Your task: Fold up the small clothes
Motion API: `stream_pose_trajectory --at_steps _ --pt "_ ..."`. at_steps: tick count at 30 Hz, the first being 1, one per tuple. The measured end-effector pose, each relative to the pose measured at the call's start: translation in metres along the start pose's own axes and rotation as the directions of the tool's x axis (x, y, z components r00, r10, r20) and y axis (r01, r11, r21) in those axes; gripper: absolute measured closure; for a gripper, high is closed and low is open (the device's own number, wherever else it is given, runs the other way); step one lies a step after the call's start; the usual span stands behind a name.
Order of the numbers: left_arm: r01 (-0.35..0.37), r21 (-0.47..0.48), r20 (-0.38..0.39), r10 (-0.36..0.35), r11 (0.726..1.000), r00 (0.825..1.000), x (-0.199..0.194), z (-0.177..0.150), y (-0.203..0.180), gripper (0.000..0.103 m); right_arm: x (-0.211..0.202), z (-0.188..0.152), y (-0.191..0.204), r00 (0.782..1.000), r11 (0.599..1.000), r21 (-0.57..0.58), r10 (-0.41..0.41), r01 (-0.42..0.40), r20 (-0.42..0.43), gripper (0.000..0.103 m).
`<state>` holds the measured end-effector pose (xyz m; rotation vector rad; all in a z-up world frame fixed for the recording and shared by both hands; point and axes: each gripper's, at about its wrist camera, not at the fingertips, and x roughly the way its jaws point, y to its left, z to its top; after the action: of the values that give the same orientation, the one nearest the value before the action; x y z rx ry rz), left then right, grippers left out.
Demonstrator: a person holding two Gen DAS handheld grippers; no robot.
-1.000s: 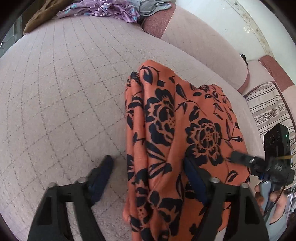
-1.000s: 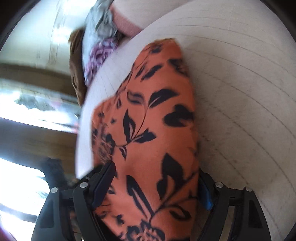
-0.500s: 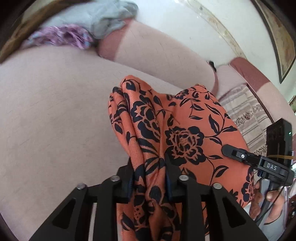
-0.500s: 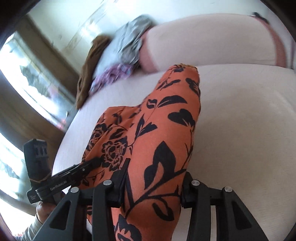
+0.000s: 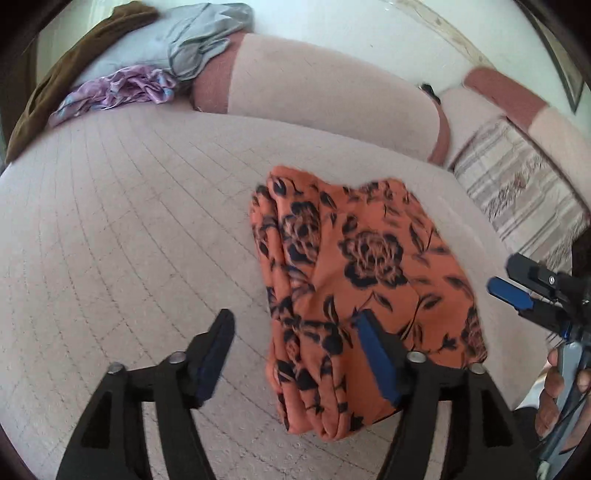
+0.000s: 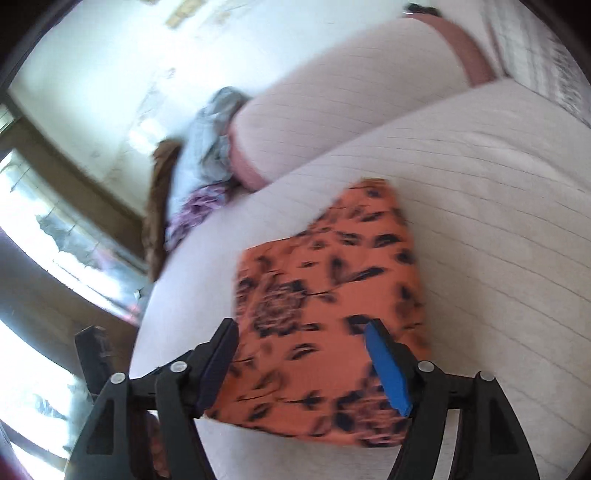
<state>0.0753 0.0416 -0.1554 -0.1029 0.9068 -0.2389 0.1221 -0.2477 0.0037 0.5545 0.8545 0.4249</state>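
Observation:
An orange garment with a black flower print (image 5: 354, 280) lies folded into a thick rectangle on the pale quilted sofa seat (image 5: 129, 229). It also shows in the right wrist view (image 6: 332, 295). My left gripper (image 5: 295, 354) is open and empty above the garment's near left edge. My right gripper (image 6: 306, 362) is open and empty above the garment's near edge. The right gripper shows at the right side of the left wrist view (image 5: 517, 291), clear of the cloth.
A heap of other clothes lies at the sofa's far end: brown (image 5: 74, 62), grey-blue (image 5: 199, 33) and purple (image 5: 118, 92). A pink backrest cushion (image 5: 325, 99) stands behind the seat. A striped cushion (image 5: 517, 184) lies to the right. A window (image 6: 44, 240) is at the left.
Both grippers were shut on the orange garment half a second ago. Both have opened and let it go, and the garment now lies folded on the seat.

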Motion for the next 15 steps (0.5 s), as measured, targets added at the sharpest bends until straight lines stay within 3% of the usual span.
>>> stream_pose_trajectory --at_steps 2,3,5,7,9,12,15 --pt "-0.062 0.014 -0.123 0.063 0.998 0.990 0.034 -0.003 0.001 0.030 0.025 -0.009 0.002 0.998 1.000 0.007 0.008 -0.008 -0.060 0.023" --pt "-0.052 -0.007 -0.142 0.050 0.999 0.989 0.040 -0.006 0.003 0.030 0.047 -0.017 -0.012 0.989 0.998 0.060 -0.005 0.014 -0.149 0.023" --pt "-0.046 -0.054 -0.106 0.040 0.997 0.994 0.028 -0.006 0.005 0.030 0.058 -0.031 -0.027 0.977 0.988 0.142 -0.030 0.061 -0.211 0.023" --pt "-0.037 -0.057 -0.049 0.035 0.998 0.998 0.006 -0.006 0.003 0.030 0.033 -0.035 -0.016 0.991 0.990 0.134 -0.015 0.033 -0.131 0.023" --pt "-0.063 -0.040 0.022 0.064 0.997 0.998 -0.020 -0.012 -0.002 0.028 0.003 -0.041 0.004 0.997 0.996 0.058 -0.065 0.068 -0.052 0.022" --pt "-0.129 -0.027 0.099 0.131 0.991 0.987 -0.050 -0.024 -0.007 0.015 -0.031 -0.058 0.024 0.990 0.991 -0.023 -0.129 0.130 0.048 0.014" --pt "-0.201 -0.011 0.167 0.200 0.979 0.965 -0.077 -0.039 -0.008 0.014 -0.049 -0.083 0.036 0.973 0.969 -0.109 -0.214 0.223 0.086 0.014"
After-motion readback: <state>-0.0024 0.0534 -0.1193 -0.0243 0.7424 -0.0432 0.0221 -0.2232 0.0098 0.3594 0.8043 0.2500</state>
